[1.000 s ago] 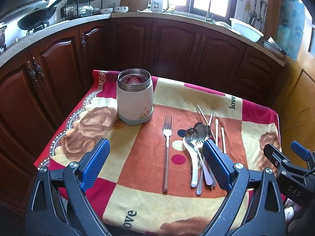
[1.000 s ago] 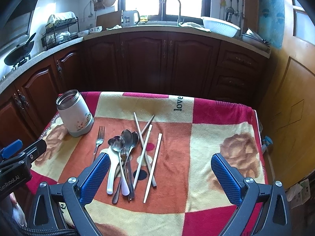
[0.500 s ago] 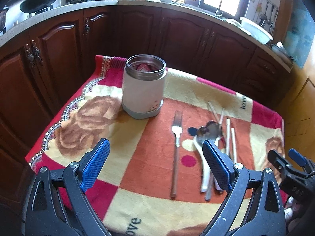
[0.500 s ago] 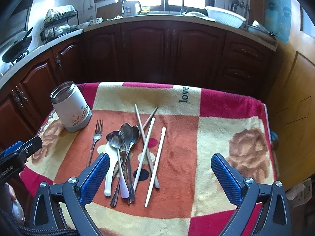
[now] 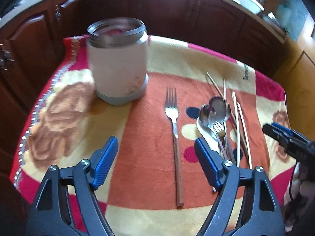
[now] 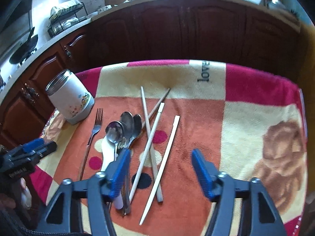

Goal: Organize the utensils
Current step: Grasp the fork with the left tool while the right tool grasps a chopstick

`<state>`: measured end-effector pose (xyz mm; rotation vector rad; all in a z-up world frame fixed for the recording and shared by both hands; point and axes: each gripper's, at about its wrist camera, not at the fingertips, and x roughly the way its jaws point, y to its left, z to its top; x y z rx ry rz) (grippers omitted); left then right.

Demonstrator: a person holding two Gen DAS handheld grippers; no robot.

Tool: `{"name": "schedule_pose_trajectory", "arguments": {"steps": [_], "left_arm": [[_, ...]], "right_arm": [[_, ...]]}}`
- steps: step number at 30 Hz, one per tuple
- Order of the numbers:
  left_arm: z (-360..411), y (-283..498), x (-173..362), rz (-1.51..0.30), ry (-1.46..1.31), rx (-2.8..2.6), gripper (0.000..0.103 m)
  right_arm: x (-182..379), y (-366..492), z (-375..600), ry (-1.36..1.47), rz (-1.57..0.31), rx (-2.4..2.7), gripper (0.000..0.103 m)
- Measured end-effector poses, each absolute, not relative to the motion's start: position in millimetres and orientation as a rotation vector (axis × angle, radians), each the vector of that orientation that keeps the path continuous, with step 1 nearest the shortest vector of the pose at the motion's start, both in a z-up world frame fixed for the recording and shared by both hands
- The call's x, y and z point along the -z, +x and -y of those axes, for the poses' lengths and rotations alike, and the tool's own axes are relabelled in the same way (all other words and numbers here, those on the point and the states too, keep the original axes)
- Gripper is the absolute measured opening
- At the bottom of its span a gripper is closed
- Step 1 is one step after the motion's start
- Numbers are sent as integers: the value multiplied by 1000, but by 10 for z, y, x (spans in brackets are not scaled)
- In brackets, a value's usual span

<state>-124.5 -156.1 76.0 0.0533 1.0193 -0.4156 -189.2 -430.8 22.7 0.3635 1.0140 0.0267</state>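
Observation:
A white canister with a steel rim [image 5: 118, 63] stands open on the blanket at the back left; it also shows in the right wrist view [image 6: 69, 98]. A single fork [image 5: 174, 129] lies to its right. A pile of spoons [image 5: 214, 112] and several chopsticks [image 6: 155, 137] lie further right. My left gripper [image 5: 156, 157] is open above the fork's handle. My right gripper [image 6: 160, 167] is open above the chopsticks, its left finger over the spoon handles.
A red, orange and cream blanket [image 6: 256, 102] covers the small table. Dark wooden cabinets [image 6: 177, 29] run along the back and left. The right gripper's tip shows at the right in the left wrist view [image 5: 285, 137].
Both grippers have moved forward and down toward the table. The jaws of both have narrowed somewhat but stay open. The utensils and canister have not moved.

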Motion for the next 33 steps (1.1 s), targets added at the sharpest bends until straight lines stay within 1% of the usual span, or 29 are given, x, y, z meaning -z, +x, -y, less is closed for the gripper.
{"name": "schedule_pose_trajectory", "arguments": {"steps": [3,7,11,13,18,19,20,24,25,26,27,29,31,32,33], "left_arm": [[1647,-1148,-684,-1029,49,428,77],[1698,-985,-576,-1056,43,403,76],[1804,-851,-478,-1077,89,381,68],[1843,-805,-438,-1097,94,388,66],[1921,-733,-349,-1146,104,432,66],[1935,-719,-328,-1155,108,435,63],[1955,-698,-303,-1165,113,437,55],[2055,-654,-276,-1160,169,423,48],[2079,-645,-277,-1155,181,418,44],[2090,-639,-279,-1153,187,417,37],[2103,-631,-281,-1150,193,418,34],[2117,-631,-280,-1139,178,441,23],[2105,-640,-272,-1128,151,471,16],[2096,-645,-271,-1126,137,486,12],[2071,-648,-272,-1130,121,499,11]], "right_arm": [[-95,-1768,4371,388,-1045,-26,50],[57,-1609,4404,379,-1078,-11,45],[162,-1475,4390,354,-1096,-6,45],[195,-1419,4395,340,-1105,-2,44],[219,-1332,4444,359,-1113,-10,44],[226,-1319,4450,359,-1117,-12,44],[229,-1314,4452,358,-1120,-15,44],[239,-1286,4439,363,-1122,-32,44],[239,-1286,4455,359,-1123,-32,44],[243,-1280,4447,354,-1123,-32,44],[248,-1268,4447,349,-1123,-32,44],[278,-1238,4439,344,-1130,-34,44],[313,-1180,4402,335,-1139,-42,35],[331,-1153,4379,326,-1146,-42,27],[369,-1118,4355,308,-1159,-39,22]]}}
